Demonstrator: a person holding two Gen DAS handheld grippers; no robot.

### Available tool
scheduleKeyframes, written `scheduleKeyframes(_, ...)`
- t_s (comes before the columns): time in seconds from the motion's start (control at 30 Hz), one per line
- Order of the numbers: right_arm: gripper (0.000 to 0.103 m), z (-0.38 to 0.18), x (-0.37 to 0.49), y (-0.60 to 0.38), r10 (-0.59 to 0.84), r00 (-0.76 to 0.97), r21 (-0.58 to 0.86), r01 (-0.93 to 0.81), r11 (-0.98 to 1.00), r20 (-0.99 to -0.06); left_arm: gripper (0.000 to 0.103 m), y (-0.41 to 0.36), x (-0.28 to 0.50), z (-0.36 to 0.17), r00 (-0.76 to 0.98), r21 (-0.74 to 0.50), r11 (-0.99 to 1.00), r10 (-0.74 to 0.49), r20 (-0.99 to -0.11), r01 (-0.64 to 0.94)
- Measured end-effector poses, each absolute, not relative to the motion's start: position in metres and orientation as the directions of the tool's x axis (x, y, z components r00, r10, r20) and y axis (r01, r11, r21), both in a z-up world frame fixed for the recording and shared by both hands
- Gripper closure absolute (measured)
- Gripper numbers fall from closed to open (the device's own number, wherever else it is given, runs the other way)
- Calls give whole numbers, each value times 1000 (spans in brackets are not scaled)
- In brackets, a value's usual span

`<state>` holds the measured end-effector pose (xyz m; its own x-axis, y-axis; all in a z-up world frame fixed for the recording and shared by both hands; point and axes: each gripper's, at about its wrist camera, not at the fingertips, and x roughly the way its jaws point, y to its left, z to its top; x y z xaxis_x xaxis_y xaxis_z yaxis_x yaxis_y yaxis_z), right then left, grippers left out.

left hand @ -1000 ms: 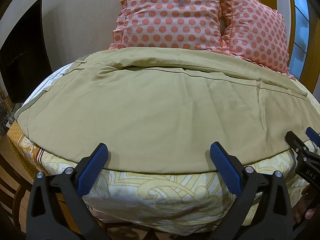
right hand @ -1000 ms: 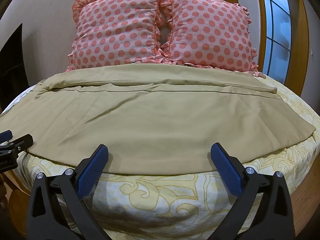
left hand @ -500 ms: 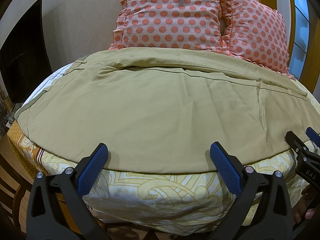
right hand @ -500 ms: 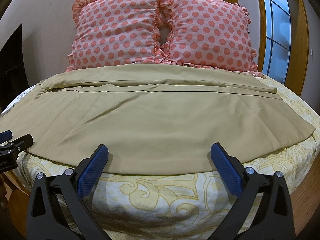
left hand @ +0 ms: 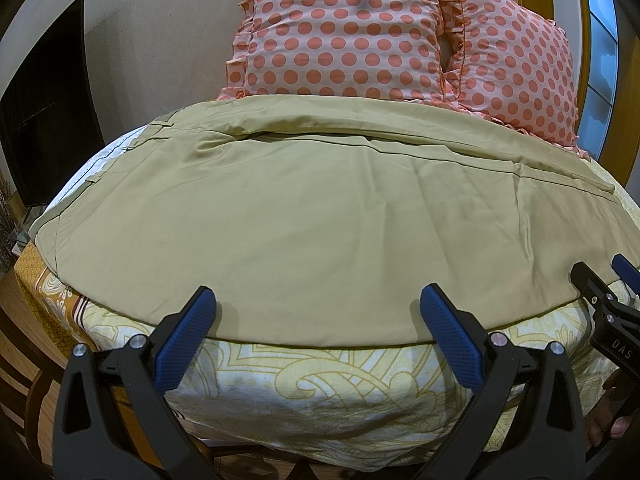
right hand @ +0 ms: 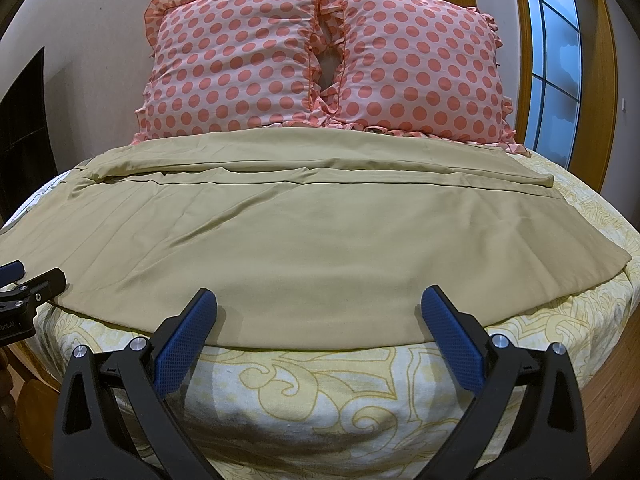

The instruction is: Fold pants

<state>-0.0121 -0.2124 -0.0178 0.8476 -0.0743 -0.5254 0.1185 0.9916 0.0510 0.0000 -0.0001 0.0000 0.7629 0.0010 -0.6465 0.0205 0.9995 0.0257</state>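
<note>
Khaki pants (right hand: 304,248), two pillows (right hand: 320,68)

One pair of khaki pants (right hand: 304,248) spread just beyond the open tongs. Two polka-dot pillows, the first (right hand: 236,68) and the second (right hand: 420,76), far beyond them. Two tongs, left (left hand: 316,320) and right (right hand: 316,316). One patterned bedsheet (right hand: 320,380) directly beneath.
</note>
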Motion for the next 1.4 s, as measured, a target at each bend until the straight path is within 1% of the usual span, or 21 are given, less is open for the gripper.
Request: scheduleKeyframes(1.4, 1, -17, -13, -213, -68, 844, 51, 112, 992, -531, 2, 0, 0, 0, 762, 25, 999, 0, -648, 22)
